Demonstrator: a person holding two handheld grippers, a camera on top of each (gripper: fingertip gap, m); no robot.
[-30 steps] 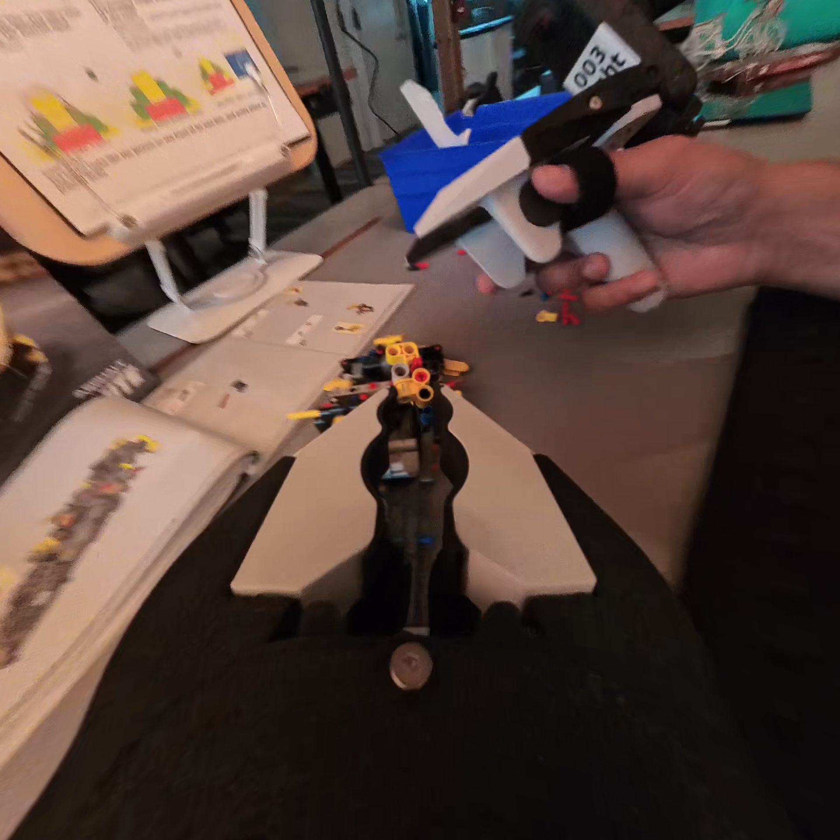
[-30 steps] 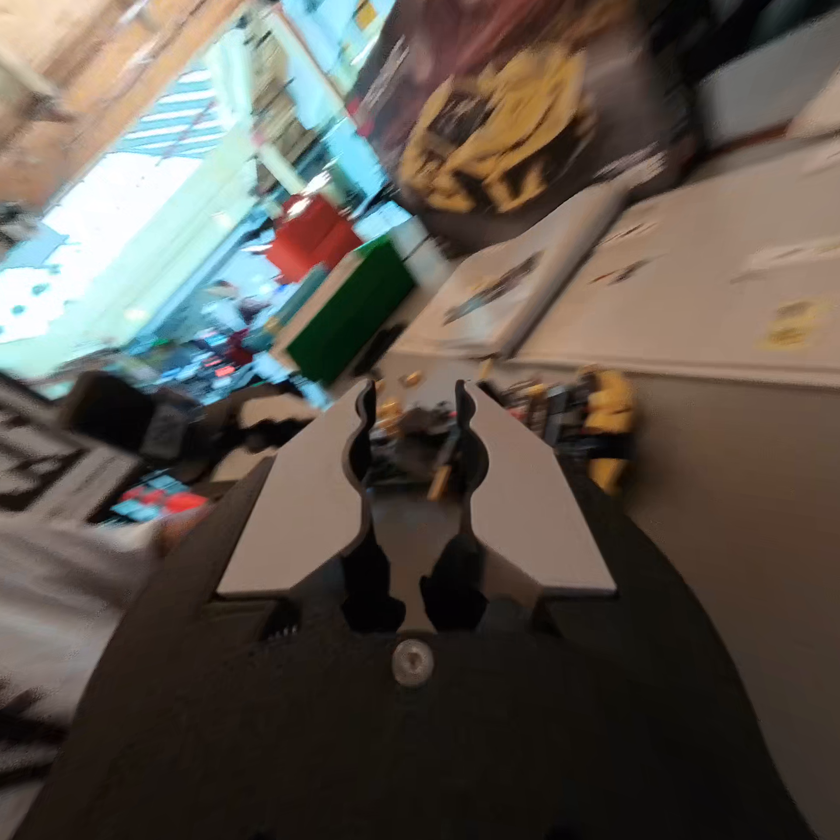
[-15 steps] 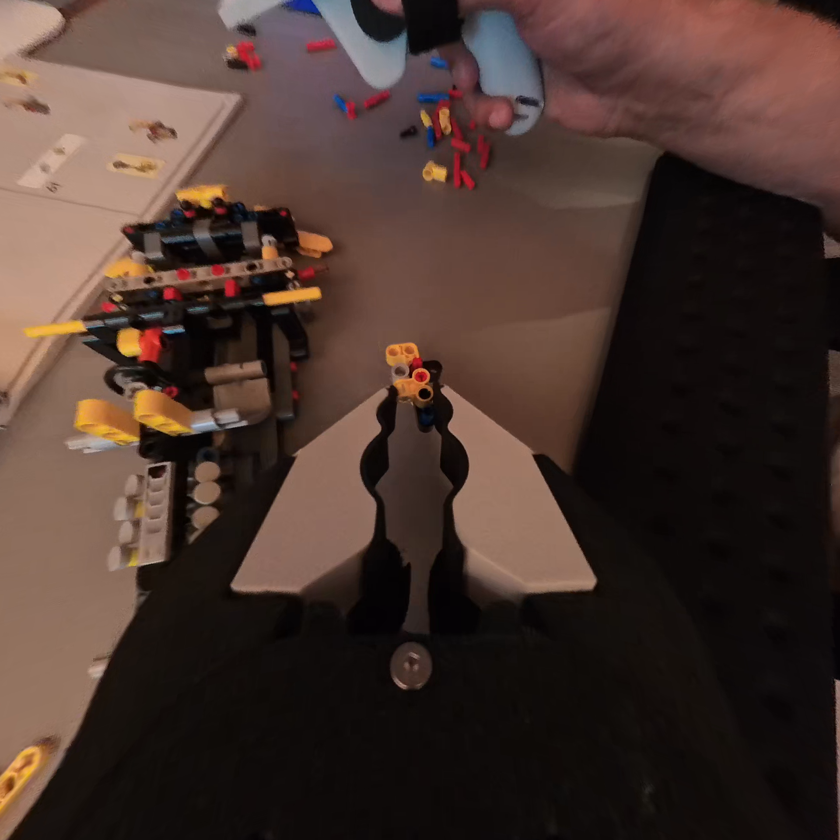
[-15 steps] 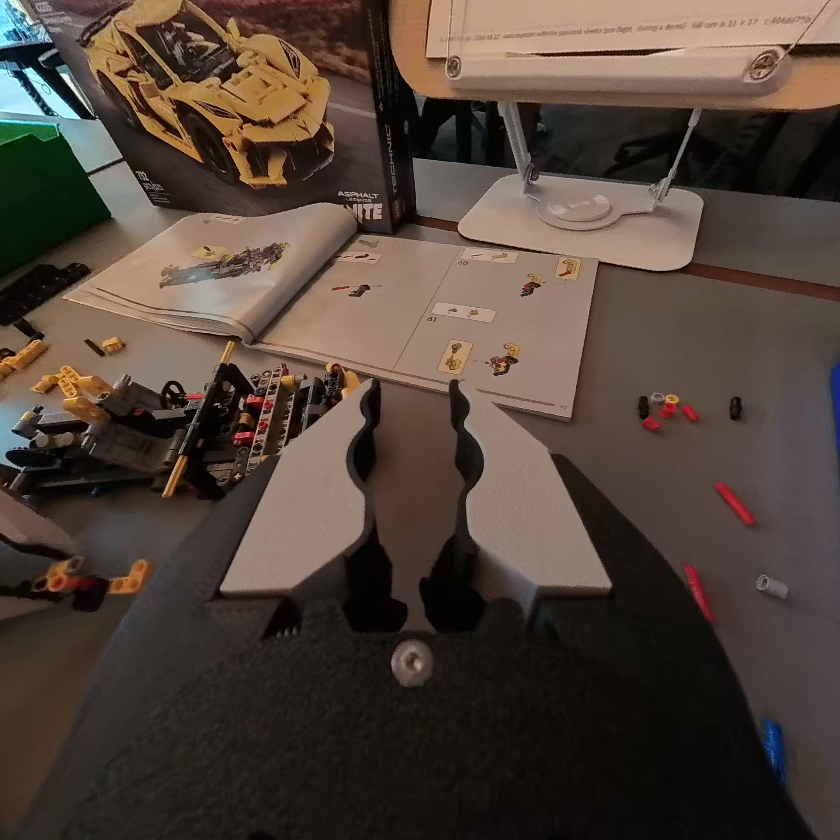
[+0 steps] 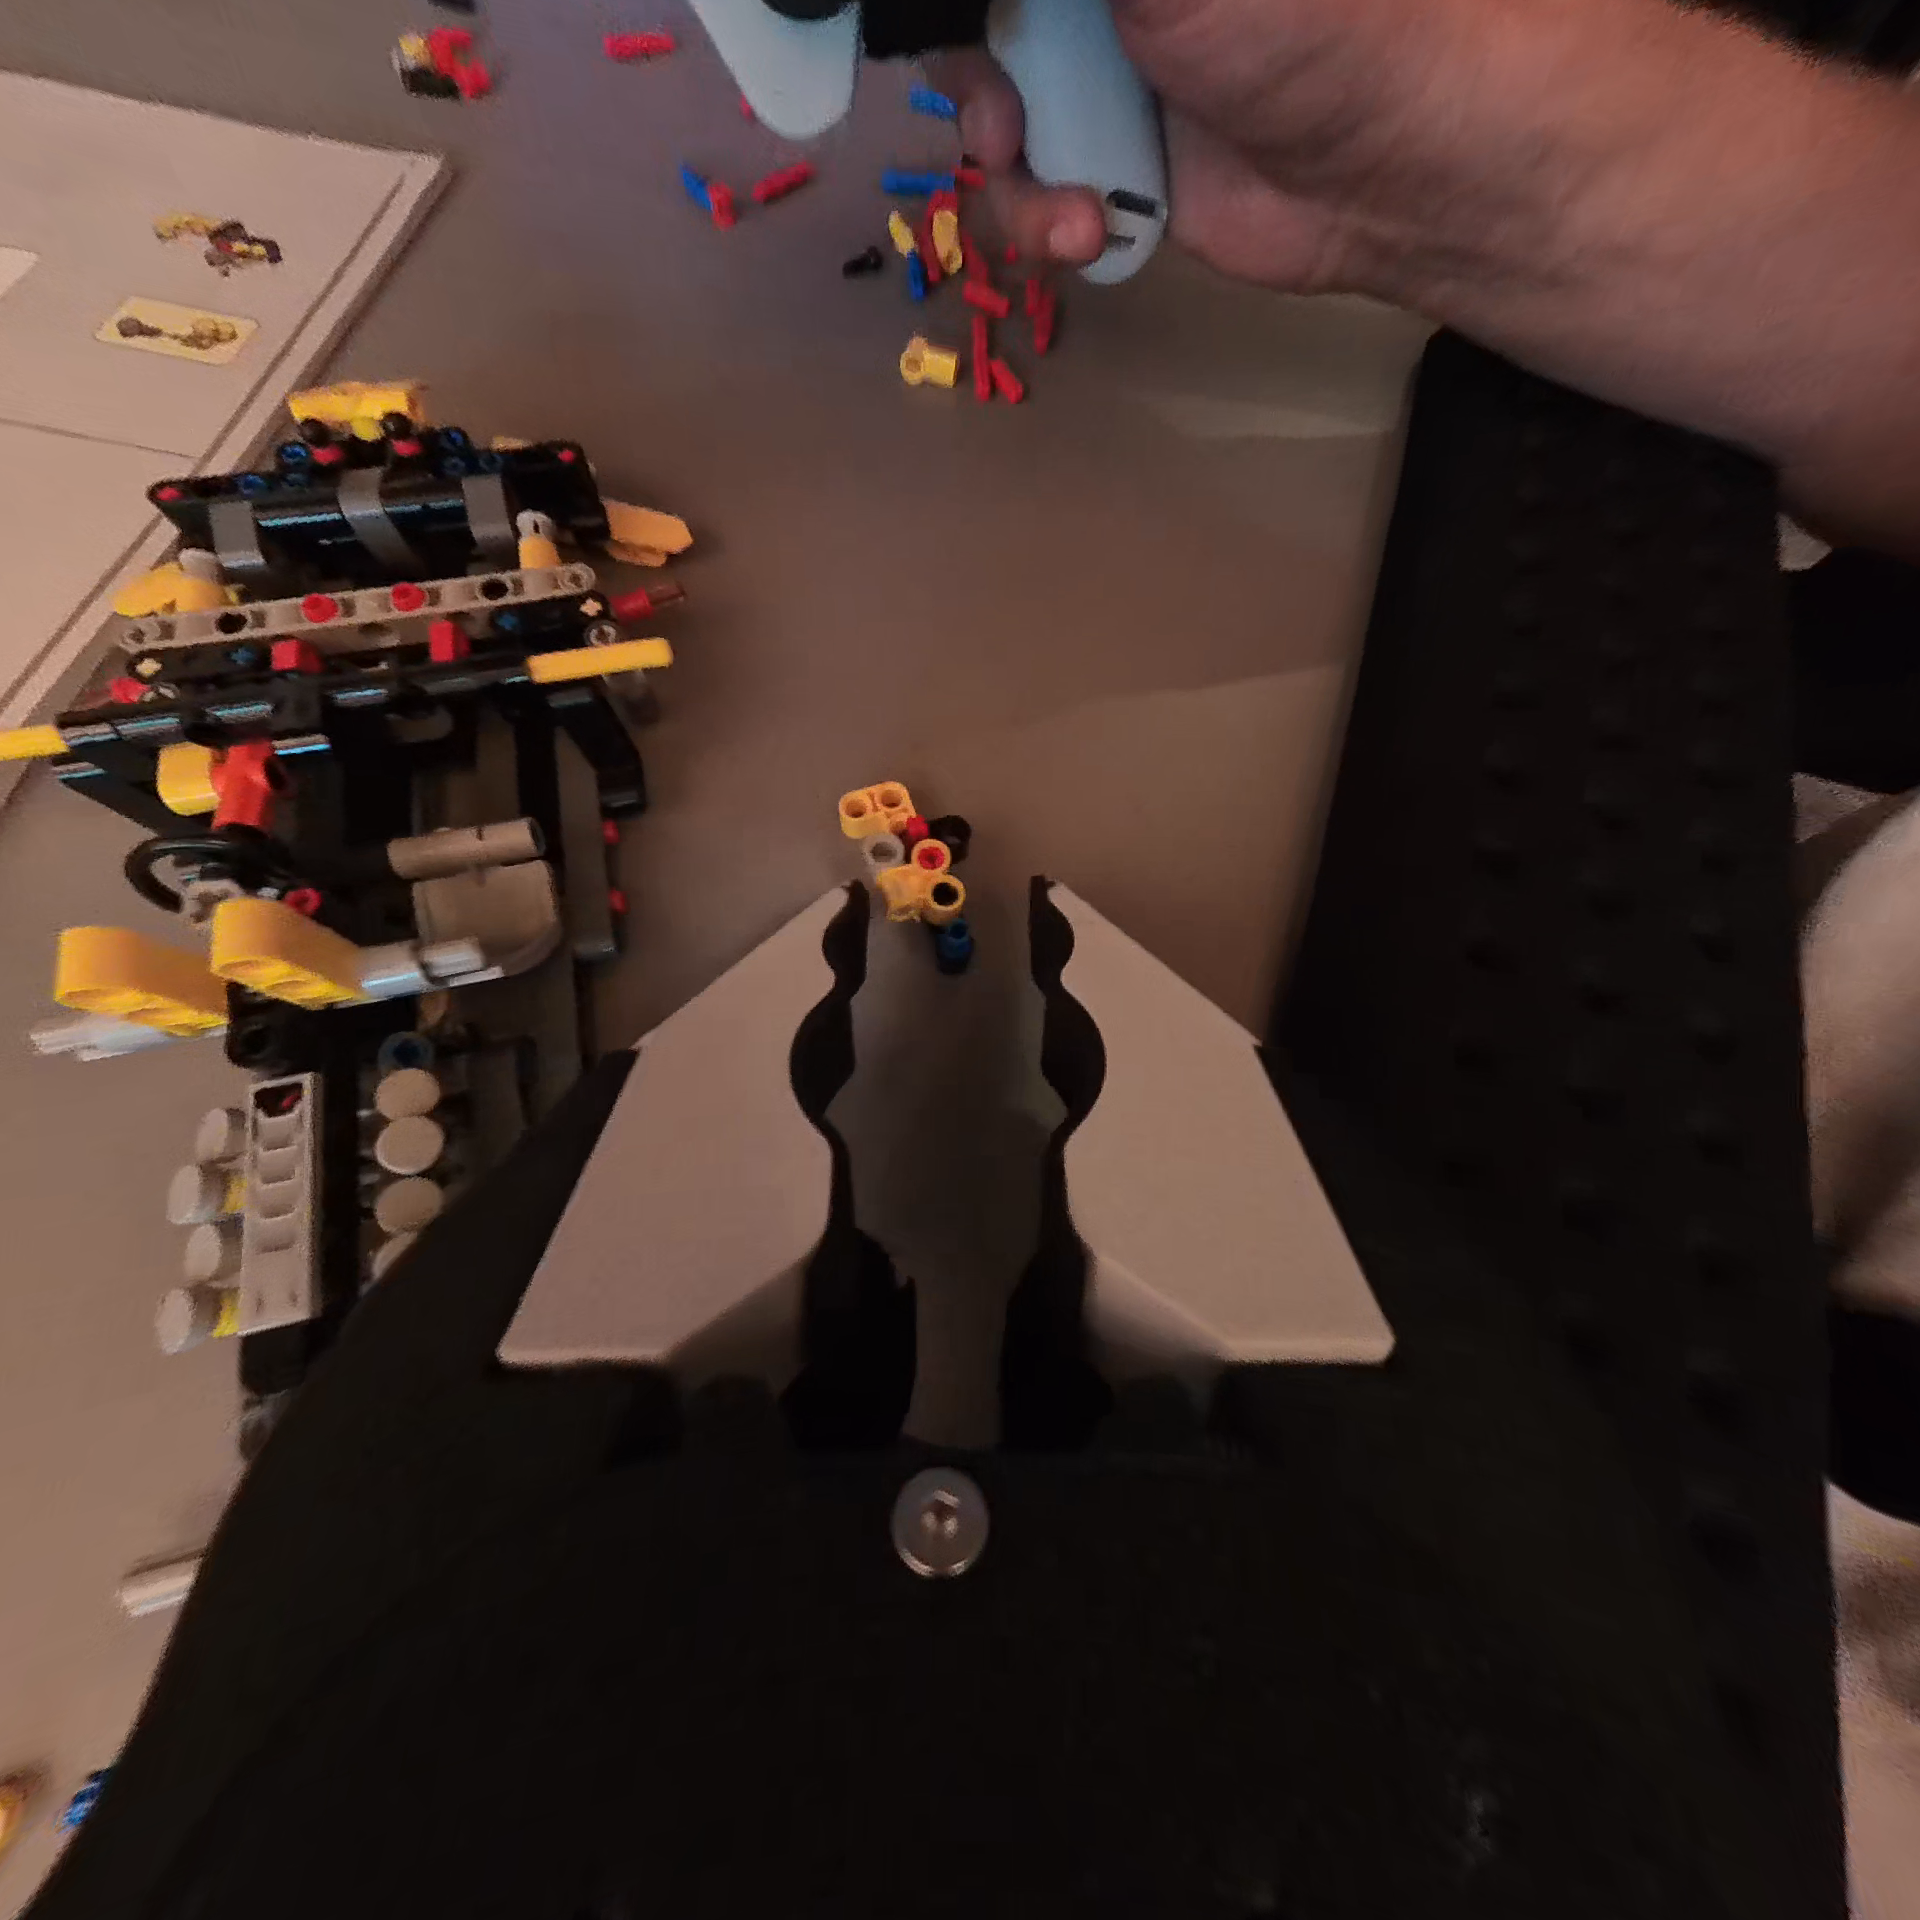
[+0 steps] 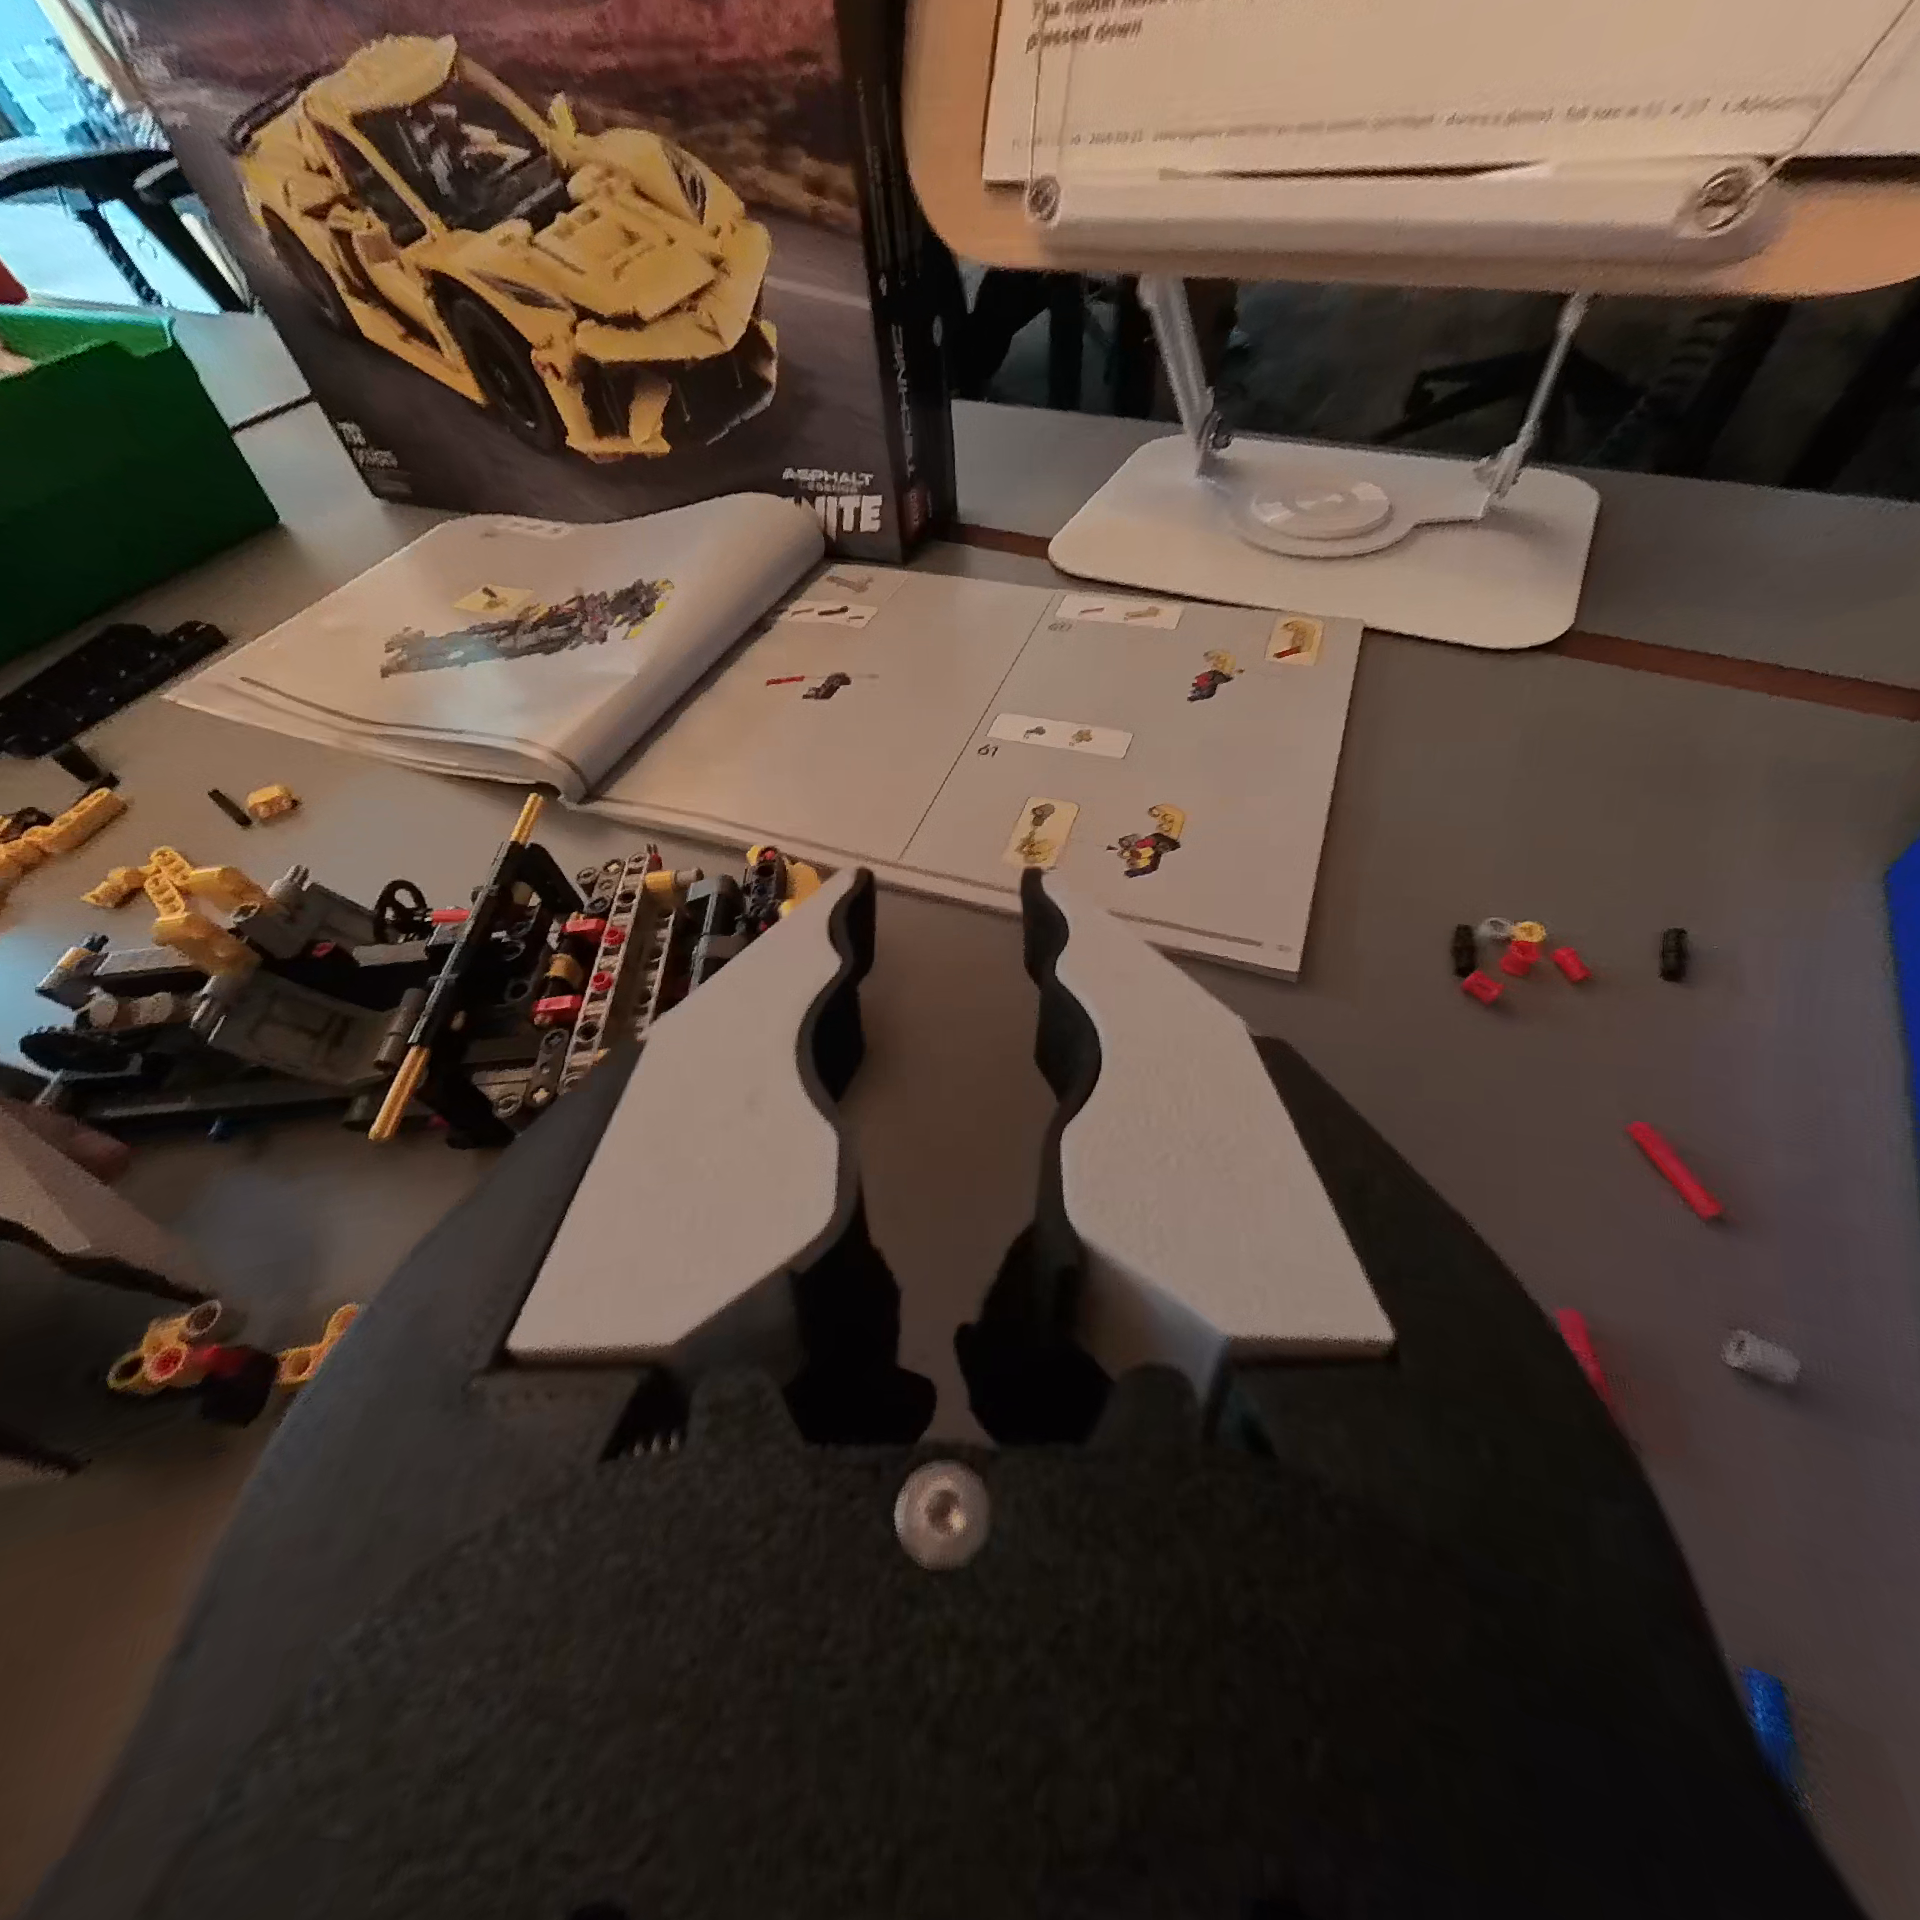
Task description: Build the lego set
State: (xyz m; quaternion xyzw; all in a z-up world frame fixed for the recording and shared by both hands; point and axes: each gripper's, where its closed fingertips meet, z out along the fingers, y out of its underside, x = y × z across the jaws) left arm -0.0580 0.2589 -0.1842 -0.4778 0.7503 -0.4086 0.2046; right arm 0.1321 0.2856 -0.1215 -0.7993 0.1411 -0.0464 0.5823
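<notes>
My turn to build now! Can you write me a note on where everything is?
Left gripper: open, small yellow-red piece at its tips, seemingly not gripped.
Right gripper: open, empty.
Half-built car lies to its left, manual open behind, loose pins to the right.
Done: car partly built.
Left: probably fit the small piece, then the rest.

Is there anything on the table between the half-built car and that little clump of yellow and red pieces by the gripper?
No. In the left wrist view, only bare grey table separates the half-built car from the small clump.
</notes>
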